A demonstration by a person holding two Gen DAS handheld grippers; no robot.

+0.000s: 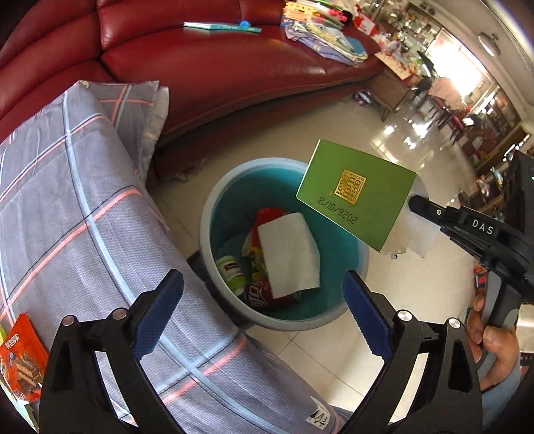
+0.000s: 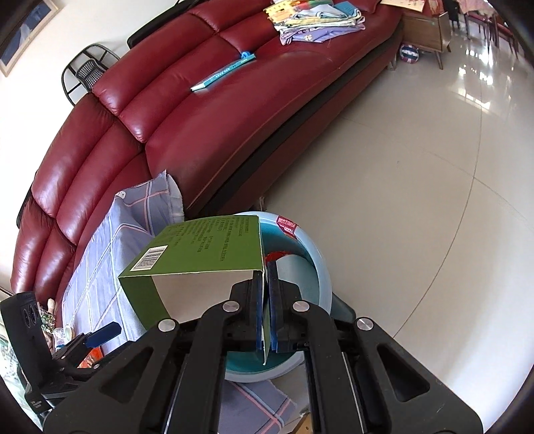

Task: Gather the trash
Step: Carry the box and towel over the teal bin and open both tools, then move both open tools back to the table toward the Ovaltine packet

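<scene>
A teal bin [image 1: 213, 213] stands on the floor beside the cloth-covered table. It holds a white paper [image 1: 288, 255], a red wrapper [image 1: 263, 293] and a small green-labelled pot [image 1: 230, 272]. My right gripper [image 2: 266, 300] is shut on a flap of an open green carton [image 2: 200, 247] and holds it above the bin [image 2: 320, 267]. In the left wrist view the carton [image 1: 353, 193] hangs over the bin's right rim, with the right gripper [image 1: 417, 203] behind it. My left gripper [image 1: 263, 313] is open and empty above the table edge, near the bin.
A grey plaid cloth [image 1: 83, 200] covers the table at left. An orange snack packet [image 1: 23, 357] lies on it near my left gripper. A red leather sofa [image 2: 200, 110] with a book [image 2: 223, 71] and folded clothes [image 2: 317, 20] runs behind. Glossy tiled floor [image 2: 417, 167] lies to the right.
</scene>
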